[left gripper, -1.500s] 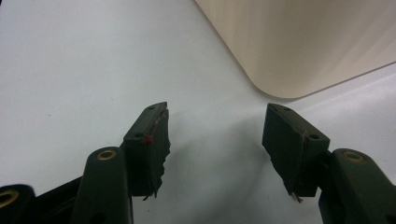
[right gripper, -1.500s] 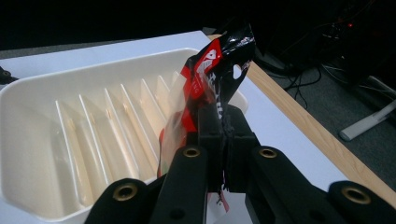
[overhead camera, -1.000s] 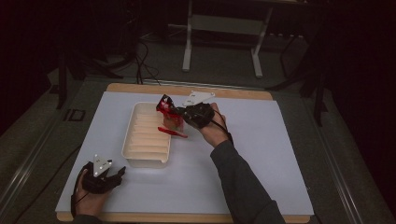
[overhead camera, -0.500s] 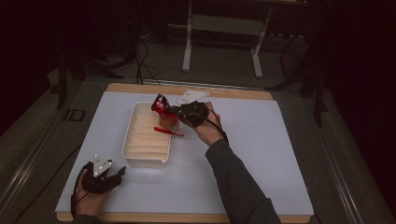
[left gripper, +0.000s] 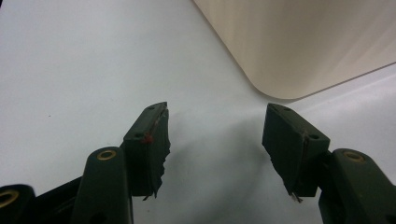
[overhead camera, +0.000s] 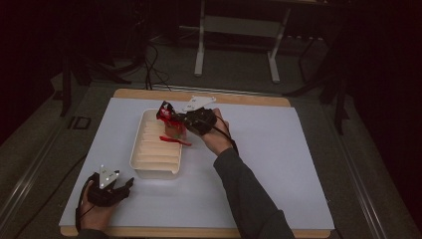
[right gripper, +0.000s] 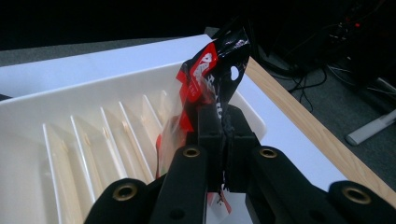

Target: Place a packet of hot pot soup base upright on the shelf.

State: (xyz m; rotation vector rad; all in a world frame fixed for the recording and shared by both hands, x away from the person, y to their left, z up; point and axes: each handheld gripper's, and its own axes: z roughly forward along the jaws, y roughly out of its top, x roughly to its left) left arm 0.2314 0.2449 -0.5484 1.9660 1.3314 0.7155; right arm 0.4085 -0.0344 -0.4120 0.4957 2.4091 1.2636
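Observation:
A cream ribbed tray stands on the white mat, left of centre. My right gripper is shut on a red, black and clear plastic packet, holding it over the tray's far right corner. In the right gripper view the packet rises upright from the closed jaws, above the tray's ribs. My left gripper rests near the mat's front left corner, open, with nothing between its fingers. The left gripper view has the gripper over bare mat, with the tray's rounded corner just beyond.
The white mat covers a wooden table with a bare strip at the far edge. A white frame and cables lie on the dark floor beyond. Wide bare mat lies right of the tray.
My right gripper has carried the packet a little left and toward the far end of the tray. The left gripper has stayed put.

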